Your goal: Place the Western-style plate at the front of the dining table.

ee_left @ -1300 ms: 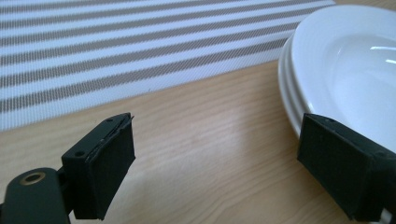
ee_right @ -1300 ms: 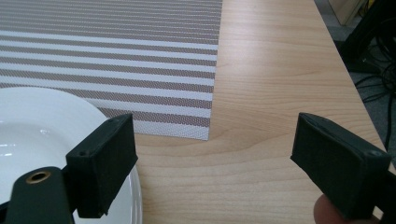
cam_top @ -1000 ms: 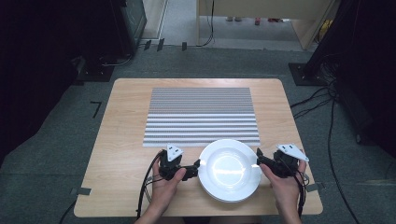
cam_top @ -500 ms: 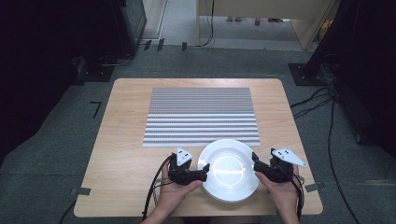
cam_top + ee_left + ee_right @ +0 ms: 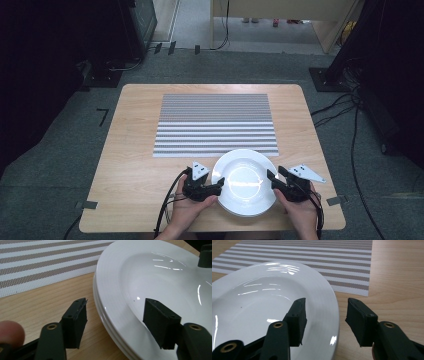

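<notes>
The glossy white plate (image 5: 245, 182) sits near the bench's (image 5: 135, 165) front edge, overlapping the striped mat (image 5: 215, 122). Left claw (image 5: 218, 186) and right claw (image 5: 272, 176), jaws just closing, straddle opposite rims without pressing.

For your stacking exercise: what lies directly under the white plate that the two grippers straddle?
Under the white plate the left gripper view shows a second white rim, apparently another plate, resting on the wooden table. Its bowl is covered, as is anything further beneath.

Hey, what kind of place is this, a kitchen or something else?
Probably a lab or recording room, not a kitchen: grey carpet, cables trailing over it, dark equipment racks, and a lone wooden table.
</notes>
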The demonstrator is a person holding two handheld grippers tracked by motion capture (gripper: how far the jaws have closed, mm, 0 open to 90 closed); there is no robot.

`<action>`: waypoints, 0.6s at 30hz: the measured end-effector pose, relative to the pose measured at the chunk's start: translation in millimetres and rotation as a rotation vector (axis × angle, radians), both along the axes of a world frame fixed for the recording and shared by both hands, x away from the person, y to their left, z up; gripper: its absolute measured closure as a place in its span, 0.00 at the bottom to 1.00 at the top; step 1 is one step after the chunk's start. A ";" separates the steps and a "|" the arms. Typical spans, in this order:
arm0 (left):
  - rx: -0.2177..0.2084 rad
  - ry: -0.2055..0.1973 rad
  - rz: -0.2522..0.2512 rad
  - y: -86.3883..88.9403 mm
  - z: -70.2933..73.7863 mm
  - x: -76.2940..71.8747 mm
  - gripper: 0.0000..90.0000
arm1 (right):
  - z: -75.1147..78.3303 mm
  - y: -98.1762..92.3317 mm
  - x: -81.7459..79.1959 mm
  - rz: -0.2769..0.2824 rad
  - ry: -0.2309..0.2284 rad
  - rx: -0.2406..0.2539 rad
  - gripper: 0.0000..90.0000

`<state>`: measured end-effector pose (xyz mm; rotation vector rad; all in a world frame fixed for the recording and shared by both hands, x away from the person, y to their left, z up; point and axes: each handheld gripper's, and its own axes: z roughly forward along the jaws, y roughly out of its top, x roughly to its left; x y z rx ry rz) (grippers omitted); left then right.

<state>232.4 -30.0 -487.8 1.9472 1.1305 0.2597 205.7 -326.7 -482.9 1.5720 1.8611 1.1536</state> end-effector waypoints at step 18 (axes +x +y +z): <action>-0.027 0.004 -0.017 1.1 -3.7 -3.4 0.52 | -7.0 -9.7 -4.6 -0.046 0.017 0.116 0.78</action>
